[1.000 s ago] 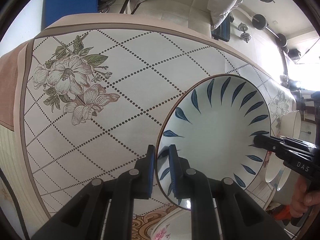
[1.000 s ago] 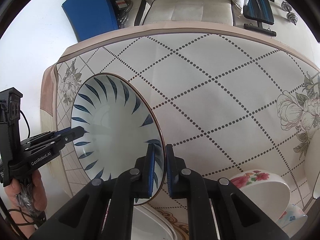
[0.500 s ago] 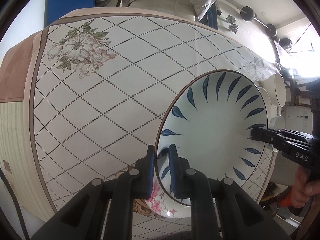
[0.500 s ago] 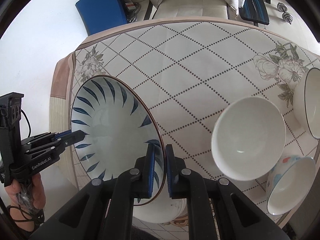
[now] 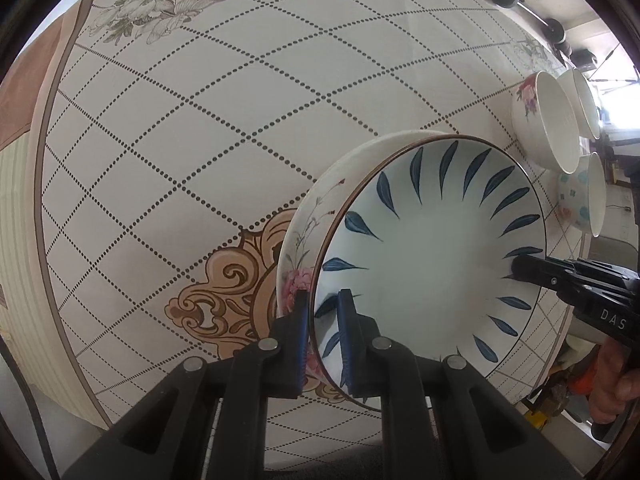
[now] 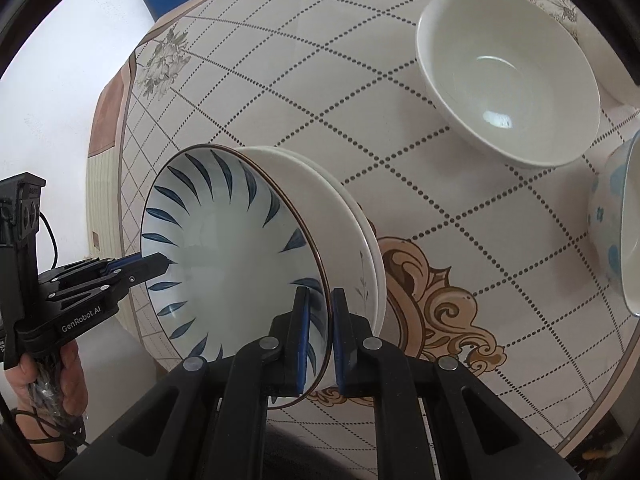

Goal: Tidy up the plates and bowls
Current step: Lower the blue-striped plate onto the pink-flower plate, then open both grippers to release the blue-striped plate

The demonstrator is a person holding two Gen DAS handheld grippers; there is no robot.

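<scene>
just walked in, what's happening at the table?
A person holds a gripper in each hand, and both are shut on opposite rims of one blue-leaf plate: the left gripper on one side, the right gripper on the other. The plate sits directly over a floral plate lying on the table, seemingly about to be stacked; contact can't be told. A white bowl and a blue-spotted bowl stand off to the side.
</scene>
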